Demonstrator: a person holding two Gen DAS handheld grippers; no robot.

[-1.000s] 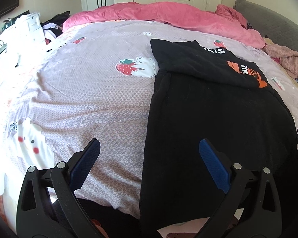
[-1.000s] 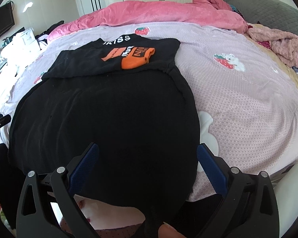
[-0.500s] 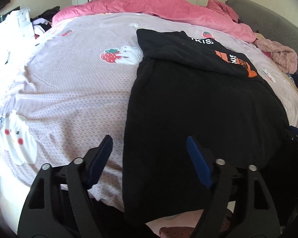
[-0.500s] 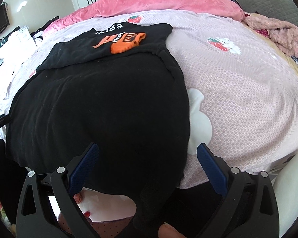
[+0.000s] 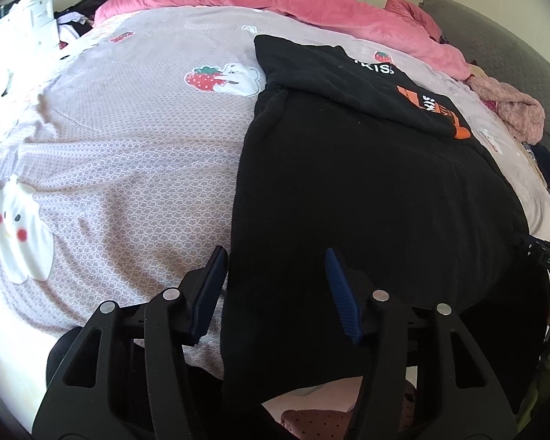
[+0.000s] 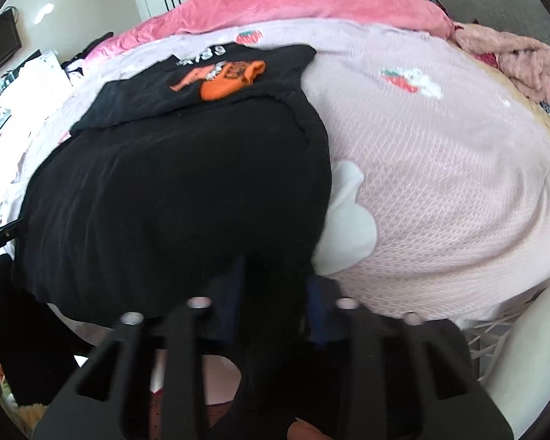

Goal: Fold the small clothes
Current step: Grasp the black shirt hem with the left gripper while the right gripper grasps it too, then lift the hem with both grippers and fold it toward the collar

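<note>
The black garment (image 5: 366, 190) lies spread flat on the bed, filling the centre and right of the left wrist view, its near hem drooping over the mattress edge at the bottom of the frame. At its far end, upper right of that view, a part with an orange print (image 5: 436, 113) and white lettering is folded back over the body.

In the right wrist view the right gripper (image 6: 271, 293) sits low centre, its jaws drawn close on the near right corner of the hem, black cloth bunched between them; that frame is blurred, so how deep the bite goes is hard to say. The left gripper (image 5: 275, 289) hangs low centre in its own view with its jaws apart, straddling the garment's left edge: one blue pad (image 5: 211, 293) over the sheet, the other over black cloth.

To my eye the step is taking both near corners for a fold away from the person. It would go best if the left gripper closed on the hem alone, not on the patterned sheet (image 5: 128, 154) under it, level with the right one, so the cloth lifts evenly and stays square.

Beyond lie a pink duvet (image 5: 293, 0) along the top and a fuzzy pink garment (image 6: 513, 58) at the upper right.
</note>
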